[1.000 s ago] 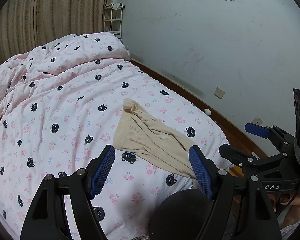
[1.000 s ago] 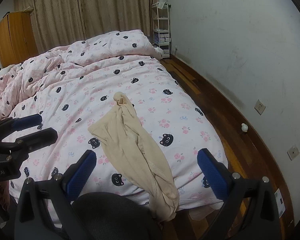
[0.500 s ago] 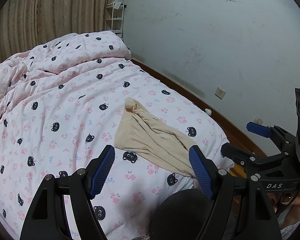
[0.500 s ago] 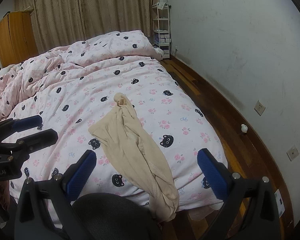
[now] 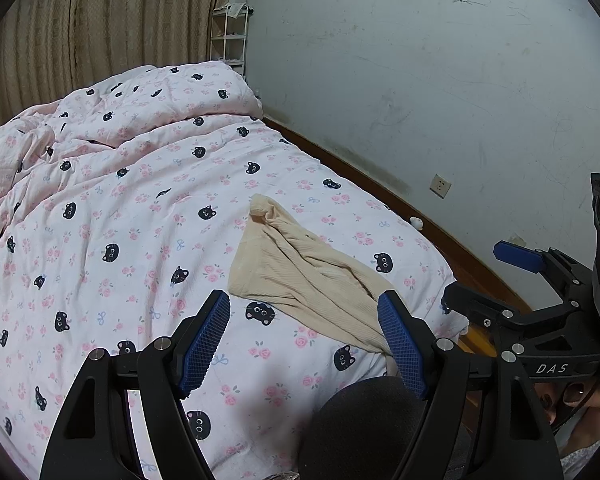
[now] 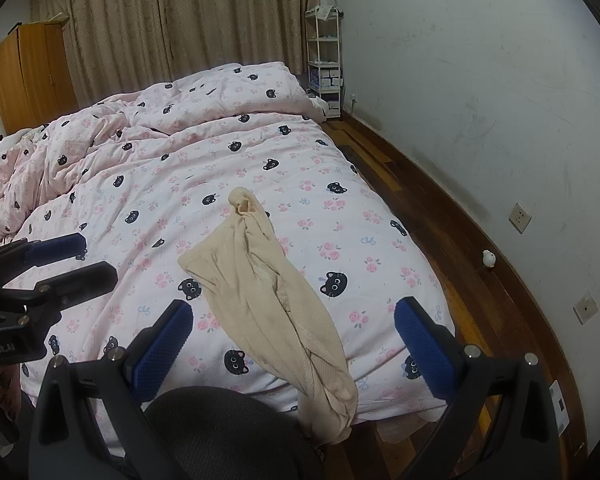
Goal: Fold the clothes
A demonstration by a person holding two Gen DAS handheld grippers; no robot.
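Observation:
A beige ribbed garment (image 6: 260,280) lies crumpled lengthwise on the near end of the bed, one end hanging over the foot edge (image 6: 332,404). In the left wrist view the same garment (image 5: 300,276) sits just beyond the blue pads. My left gripper (image 5: 304,340) is open and empty, hovering above the bed short of the cloth. My right gripper (image 6: 296,344) is open and empty too, wide apart over the garment's hanging end. Each gripper shows in the other's view: the right one (image 5: 540,292) at the right, the left one (image 6: 48,268) at the left.
A pink quilt with black cat faces (image 6: 180,168) covers the bed, bunched up at the far end. A white wall (image 6: 480,80) and wooden floor strip (image 6: 440,216) run along the right. A shelf rack (image 6: 324,52), curtains and a wooden wardrobe (image 6: 28,76) stand behind.
The left wrist view has shifted slightly, so the garment sits a little higher and further right. The right gripper has barely moved. Both stay open.

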